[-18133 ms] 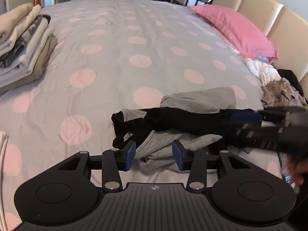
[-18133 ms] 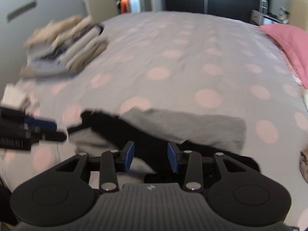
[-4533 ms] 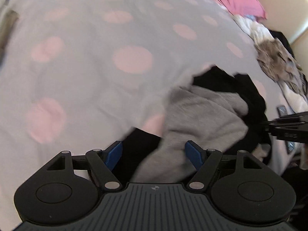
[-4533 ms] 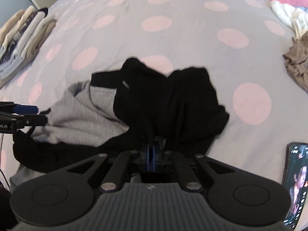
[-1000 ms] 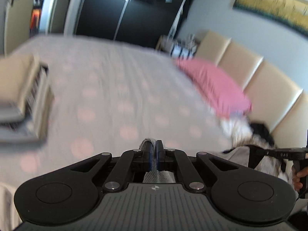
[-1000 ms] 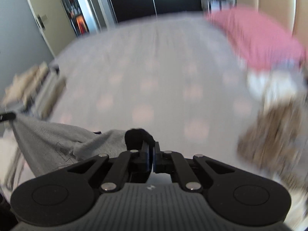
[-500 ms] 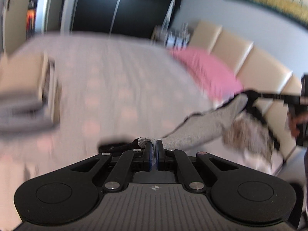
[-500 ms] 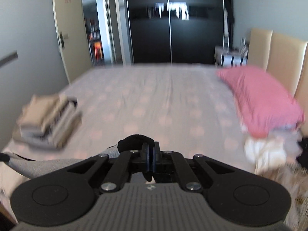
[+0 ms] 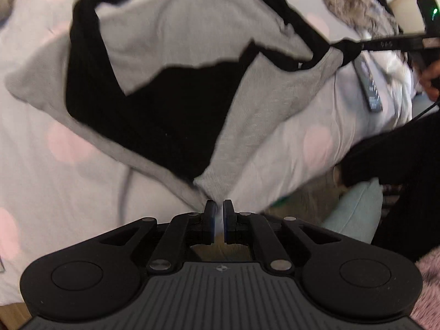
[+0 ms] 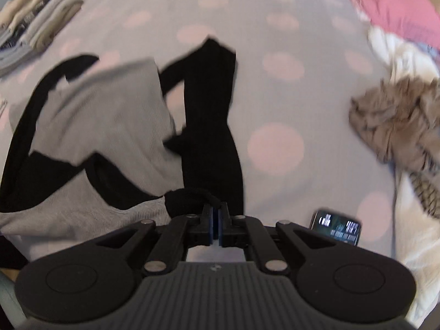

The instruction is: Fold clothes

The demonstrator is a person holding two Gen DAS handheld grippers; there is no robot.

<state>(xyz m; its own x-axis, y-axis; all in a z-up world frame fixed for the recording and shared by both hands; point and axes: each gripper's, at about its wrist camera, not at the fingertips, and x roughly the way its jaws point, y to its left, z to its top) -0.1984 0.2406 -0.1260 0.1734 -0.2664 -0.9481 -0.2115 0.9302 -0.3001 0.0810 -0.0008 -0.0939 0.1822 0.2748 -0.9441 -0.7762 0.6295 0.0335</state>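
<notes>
- Grey-and-black garment hangs spread between two grippers over the polka-dot bed, its far end draping onto the cover and one black sleeve trailing up the bed away from the right gripper.
- Left gripper, at the bed's near edge, has its fingers pressed together on a grey corner of the garment.
- Right gripper pinches a bunched black corner; in the left wrist view it shows as a dark bar at the garment's right end, a hand behind it.
- Folded pile at the bed's far left suggests earlier pieces are finished.
- Unfolded heap beside the pink pillow is left to do, along with this garment, which shows no fold yet.
- Phone lies on the bed just right of the right gripper.
</notes>
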